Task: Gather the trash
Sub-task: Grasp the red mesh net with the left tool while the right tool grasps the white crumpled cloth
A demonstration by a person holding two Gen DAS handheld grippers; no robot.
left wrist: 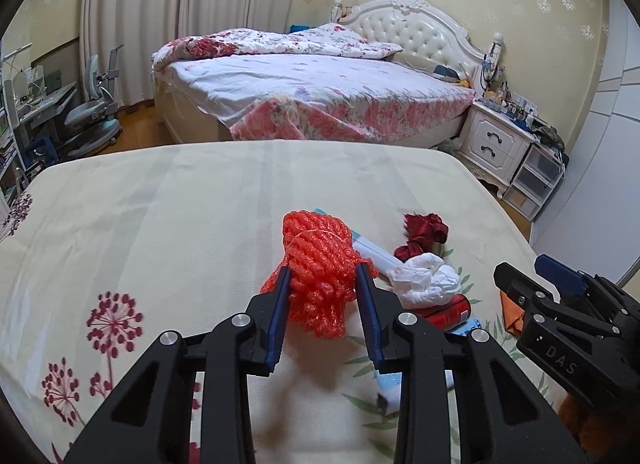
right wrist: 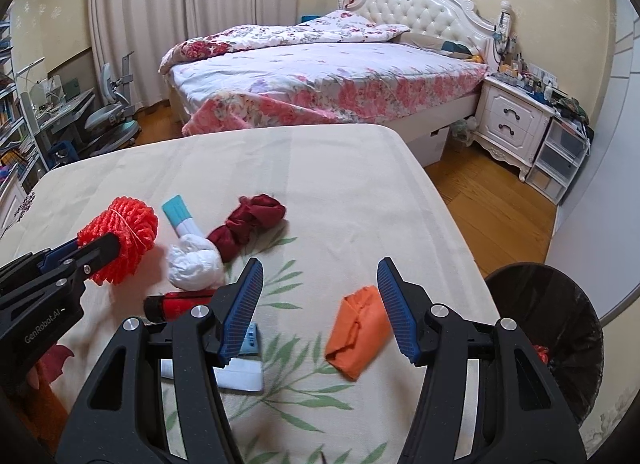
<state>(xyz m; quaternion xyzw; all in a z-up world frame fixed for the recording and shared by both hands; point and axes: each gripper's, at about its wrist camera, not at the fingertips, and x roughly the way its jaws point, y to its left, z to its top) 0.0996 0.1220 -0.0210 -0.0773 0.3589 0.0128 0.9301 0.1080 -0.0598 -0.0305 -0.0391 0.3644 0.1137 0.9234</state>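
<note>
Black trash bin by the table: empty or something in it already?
Not empty. The black-lined trash bin shows a bit of red netting inside near its rim; how full it is cannot be told.

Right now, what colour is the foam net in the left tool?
Bright orange-red foam net, clearest in the left wrist view.

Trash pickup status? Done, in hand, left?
Done: the bin holds something red. In hand: left gripper has its fingers closed on the orange foam net. Right gripper is open, empty, above the orange folded piece. Left on the tablecloth: white wad, dark red cloth, red can, orange piece.
</note>
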